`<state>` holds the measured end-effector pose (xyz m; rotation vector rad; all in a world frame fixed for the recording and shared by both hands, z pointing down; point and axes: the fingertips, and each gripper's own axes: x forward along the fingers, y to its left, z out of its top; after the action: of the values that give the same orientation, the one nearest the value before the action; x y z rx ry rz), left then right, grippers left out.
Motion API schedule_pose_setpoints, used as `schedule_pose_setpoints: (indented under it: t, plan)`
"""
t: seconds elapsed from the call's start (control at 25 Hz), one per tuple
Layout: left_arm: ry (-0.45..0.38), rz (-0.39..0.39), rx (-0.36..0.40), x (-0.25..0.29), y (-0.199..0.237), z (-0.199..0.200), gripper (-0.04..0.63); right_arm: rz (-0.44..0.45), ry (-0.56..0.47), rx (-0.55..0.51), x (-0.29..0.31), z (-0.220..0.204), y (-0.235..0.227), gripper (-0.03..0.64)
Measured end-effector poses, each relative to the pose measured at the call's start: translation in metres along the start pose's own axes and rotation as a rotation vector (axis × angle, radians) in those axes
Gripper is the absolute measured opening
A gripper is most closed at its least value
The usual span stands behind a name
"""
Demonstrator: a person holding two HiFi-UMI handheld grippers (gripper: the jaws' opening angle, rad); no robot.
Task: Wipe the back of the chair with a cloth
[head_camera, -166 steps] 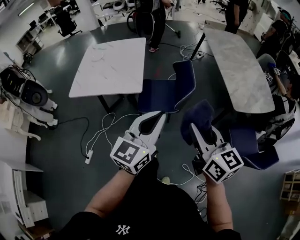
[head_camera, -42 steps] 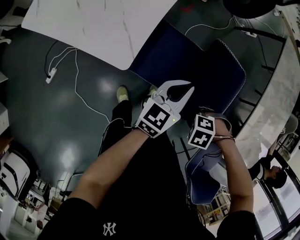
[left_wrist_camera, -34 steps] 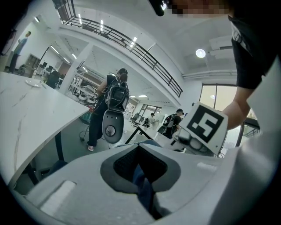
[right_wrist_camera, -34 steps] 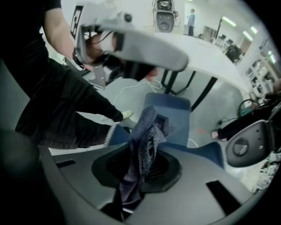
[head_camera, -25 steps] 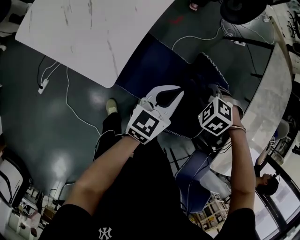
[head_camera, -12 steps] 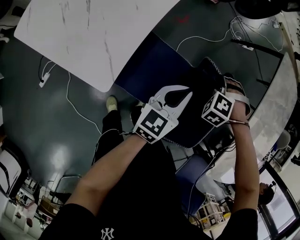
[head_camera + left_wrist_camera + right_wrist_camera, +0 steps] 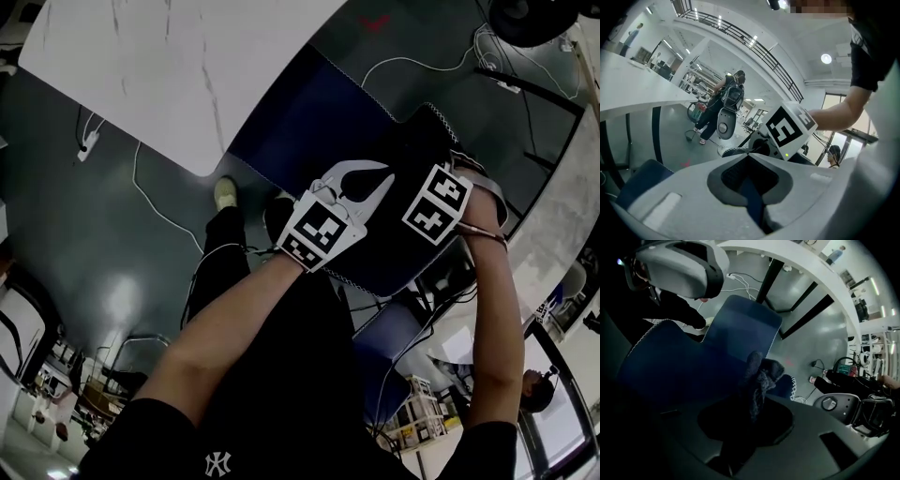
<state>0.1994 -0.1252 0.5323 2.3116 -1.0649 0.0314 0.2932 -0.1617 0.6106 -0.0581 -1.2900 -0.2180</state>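
**Item 1. Dark blue, nubbly cloth** (image 7: 761, 373), bunched. Clamped between the jaws of the right gripper (image 7: 754, 397), with a tuft standing out past the tips. It hangs at the right edge of the chair back. The views do not settle whether it touches the fabric.

**Item 2. Navy upholstered chair with white-stitched edging.** The backrest (image 7: 389, 248) is the dark panel nearest the person. The seat (image 7: 300, 112) points away, just beside the corner of the table.

**Item 3. Left gripper** (image 7: 384, 178), white. Its jaws are closed tip to tip over the top edge of the backrest and hold nothing. Only a sliver of blue shows through the slit behind the tips.

**Item 4. White marble-patterned table** (image 7: 169, 66), on the far side of the seat.

**Item 5. White cables** (image 7: 150, 178), trailing over the dark grey floor (image 7: 112, 244) off the table's near edge.

**Status.** The cloth is picked up and carried to the backrest, so by judgement the wipe is starting or under way. No mark tells wiped fabric from unwiped. Most of the panel, from the right edge leftward, probably remains to be covered.
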Motion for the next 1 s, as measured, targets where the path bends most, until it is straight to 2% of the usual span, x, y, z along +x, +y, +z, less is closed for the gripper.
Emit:
schedule_pose_setpoints:
  t: [0.12, 0.24, 0.52, 0.8, 1.0]
  plan:
    - [0.012, 0.020, -0.013, -0.013, 0.009, -0.007, 0.008, 0.058, 0.017, -0.034, 0.006, 0.010, 0.021, 0.083]
    - [0.022, 0.031, -0.015, -0.027, 0.015, -0.013, 0.008, 0.067, 0.057, -0.100, 0.010, 0.016, 0.042, 0.083]
    - [0.031, 0.037, -0.019, -0.059, 0.025, -0.021, 0.008, 0.226, 0.080, -0.094, 0.013, 0.046, 0.105, 0.083]
    - [0.035, 0.019, -0.021, -0.088, 0.030, -0.029, 0.008, 0.441, -0.001, 0.000, 0.000, 0.092, 0.184, 0.083]
    - [0.037, -0.005, -0.011, -0.103, 0.027, -0.031, 0.008, 0.531, -0.061, 0.084, -0.010, 0.117, 0.220, 0.083]
